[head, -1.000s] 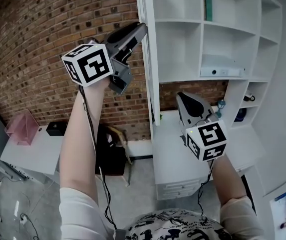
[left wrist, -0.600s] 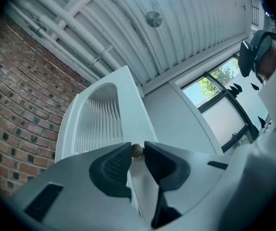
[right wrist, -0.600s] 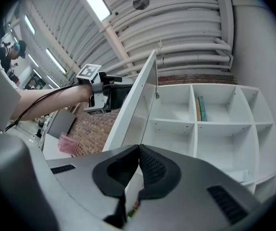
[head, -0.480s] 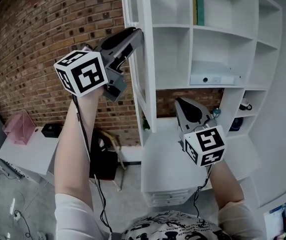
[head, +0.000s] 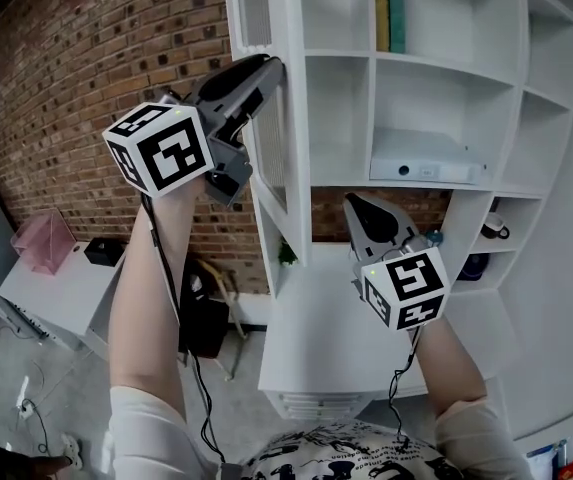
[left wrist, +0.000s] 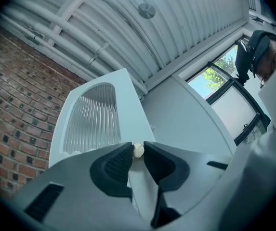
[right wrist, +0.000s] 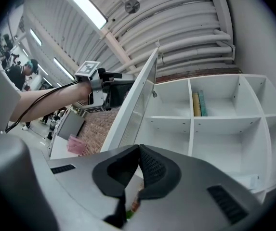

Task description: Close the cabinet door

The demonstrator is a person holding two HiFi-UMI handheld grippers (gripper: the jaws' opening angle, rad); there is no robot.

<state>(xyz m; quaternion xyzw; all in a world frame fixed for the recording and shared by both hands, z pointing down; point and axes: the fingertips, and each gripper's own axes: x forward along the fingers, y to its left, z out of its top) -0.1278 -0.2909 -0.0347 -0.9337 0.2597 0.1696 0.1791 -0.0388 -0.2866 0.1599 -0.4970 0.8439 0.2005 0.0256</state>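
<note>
I see two handheld grippers. The left gripper (head: 268,64) is raised, its fingers pinching the one small round white knob (left wrist: 138,150) of the single white cabinet door with a ribbed glass panel (head: 276,148). The door stands open from the left edge of the white open-shelved cabinet (head: 446,98). The right gripper (head: 350,201) hangs lower over the white counter (head: 316,338), fingers pressed together and empty. Two upright books, one yellow (head: 378,8) and one green (head: 395,8), share an upper compartment. A second ago the door showed nearly edge-on; now its ribbed panel faces me.
</note>
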